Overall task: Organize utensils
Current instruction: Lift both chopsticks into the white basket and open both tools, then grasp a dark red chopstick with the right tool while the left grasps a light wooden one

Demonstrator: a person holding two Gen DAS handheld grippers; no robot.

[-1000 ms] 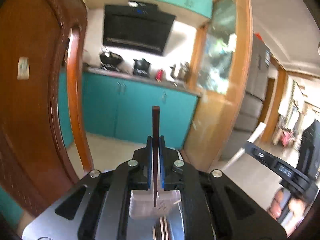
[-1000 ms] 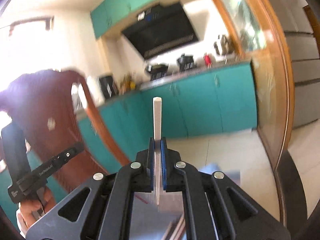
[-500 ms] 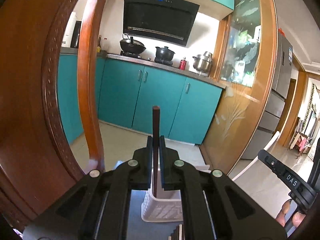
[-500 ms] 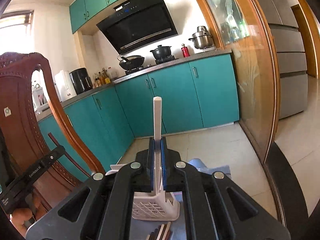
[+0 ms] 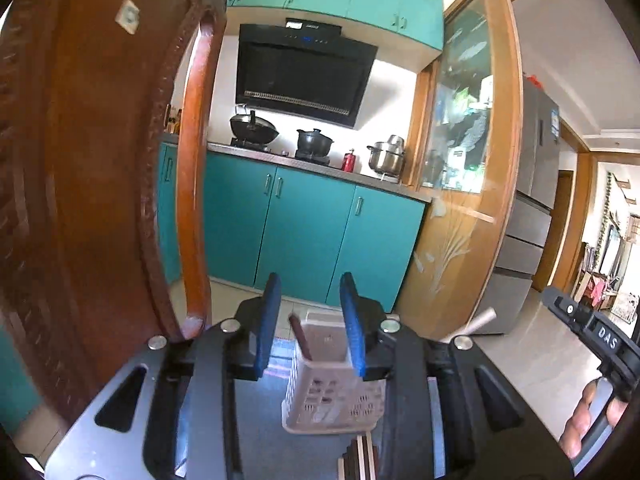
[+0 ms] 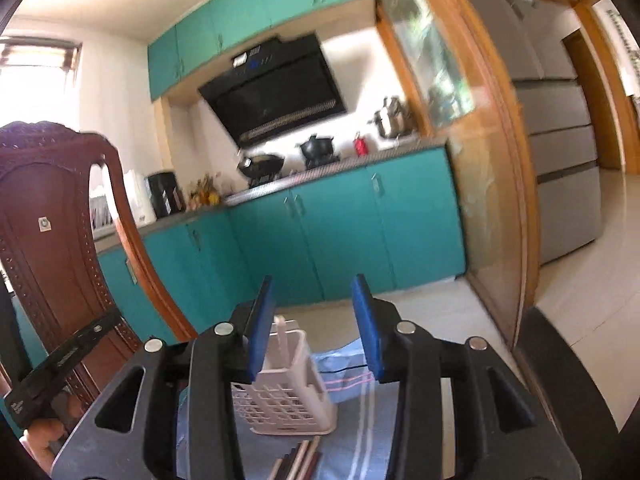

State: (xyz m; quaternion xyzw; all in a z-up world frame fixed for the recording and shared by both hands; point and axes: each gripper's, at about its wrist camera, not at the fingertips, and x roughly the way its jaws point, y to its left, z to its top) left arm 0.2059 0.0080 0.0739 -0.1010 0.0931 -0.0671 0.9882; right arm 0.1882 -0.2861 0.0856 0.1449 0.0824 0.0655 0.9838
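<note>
A carved wooden chair back (image 5: 92,184) stands close on the left of the left gripper (image 5: 310,320). Ahead of and below both sets of jaws, a white perforated holder (image 5: 332,396) stands on a blue cloth (image 6: 356,404). It contains a dark chopstick (image 5: 299,336) and a white chopstick (image 6: 282,336), both leaning. More chopsticks (image 6: 298,462) lie loose before it. Both the left gripper and the right gripper (image 6: 316,320) have jaws wide, empty.

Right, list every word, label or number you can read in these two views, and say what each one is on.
"DAS": white letters on the black handle of the right gripper, seen from the left wrist camera.
White print on the left gripper's handle: too blurred to read.
Sticker on the wooden chair back: a logo, no legible text.
Range hood control panel: too small to read.
Fridge label: too small to read.
</note>
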